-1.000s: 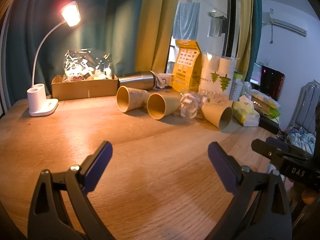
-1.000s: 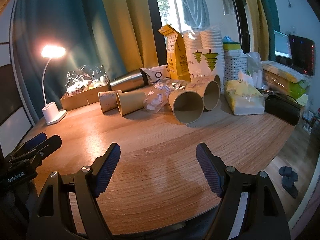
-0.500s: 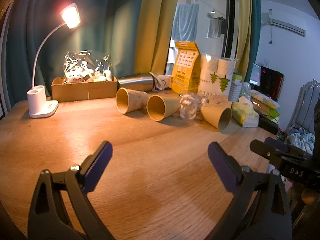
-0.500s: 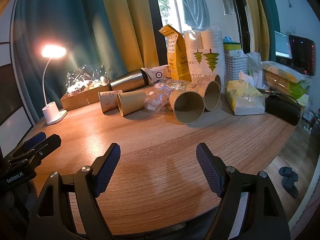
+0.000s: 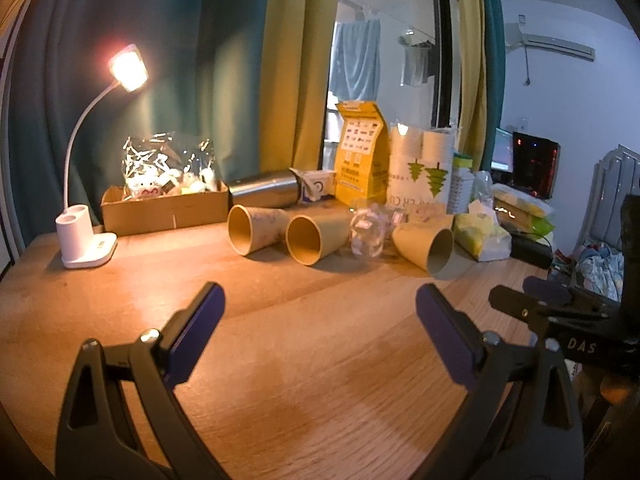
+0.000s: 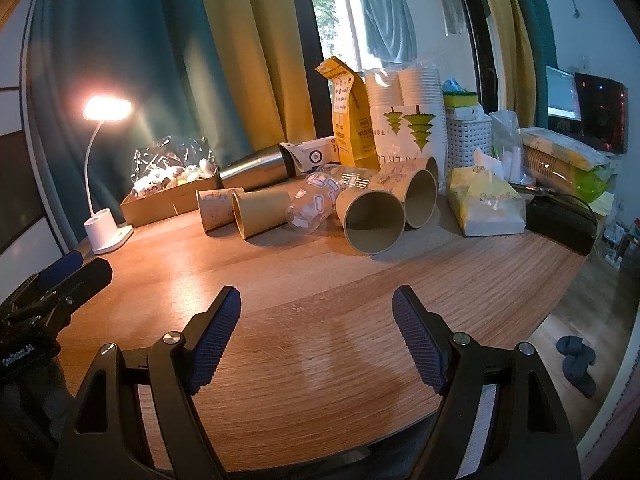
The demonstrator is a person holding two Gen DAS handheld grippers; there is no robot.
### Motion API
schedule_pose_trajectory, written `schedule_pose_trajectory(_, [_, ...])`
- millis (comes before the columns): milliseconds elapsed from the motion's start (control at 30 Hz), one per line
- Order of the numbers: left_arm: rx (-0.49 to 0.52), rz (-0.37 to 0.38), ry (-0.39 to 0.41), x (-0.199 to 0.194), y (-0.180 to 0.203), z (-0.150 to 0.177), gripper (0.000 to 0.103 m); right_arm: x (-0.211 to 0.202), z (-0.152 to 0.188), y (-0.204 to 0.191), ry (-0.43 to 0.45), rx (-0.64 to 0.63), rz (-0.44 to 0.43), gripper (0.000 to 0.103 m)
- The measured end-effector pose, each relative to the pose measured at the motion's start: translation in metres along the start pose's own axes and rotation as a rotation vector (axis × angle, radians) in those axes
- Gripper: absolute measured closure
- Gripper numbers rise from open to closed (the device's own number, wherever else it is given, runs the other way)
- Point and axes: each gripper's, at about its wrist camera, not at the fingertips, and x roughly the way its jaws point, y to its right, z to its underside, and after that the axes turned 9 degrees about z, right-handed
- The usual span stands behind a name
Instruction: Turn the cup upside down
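Several paper cups lie on their sides at the back of the wooden table point(image 5: 312, 360): a printed cup point(image 5: 256, 230), a plain cup point(image 5: 312, 238), a clear plastic cup point(image 5: 370, 232) and a cup at the right point(image 5: 428, 242). In the right wrist view the nearest cup point(image 6: 372, 216) faces me, another cup point(image 6: 418, 196) beside it. My left gripper point(image 5: 320, 316) is open and empty, well short of the cups. My right gripper point(image 6: 316, 312) is open and empty over the table's near part point(image 6: 320, 360).
A lit white desk lamp point(image 5: 86, 240) stands at the left. A cardboard box point(image 5: 164, 210), a steel flask point(image 5: 264, 192), a yellow carton point(image 5: 362, 168), stacked cups point(image 5: 420, 168) and a tissue pack point(image 6: 484, 204) line the back. The table's right edge point(image 6: 560, 300) drops to the floor.
Both grippers have stayed open. The left wrist view has shifted slightly, the cups sitting a little lower and nearer. The right wrist view is nearly unchanged.
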Motion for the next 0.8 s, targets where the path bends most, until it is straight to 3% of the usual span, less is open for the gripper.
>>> schedule_pose_trajectory(800, [0.003, -0.005, 0.003, -0.0012, -0.0004, -0.0006, 0.005, 0.0005, 0.0008, 0.0002, -0.001, 0.000, 0.001, 0.022])
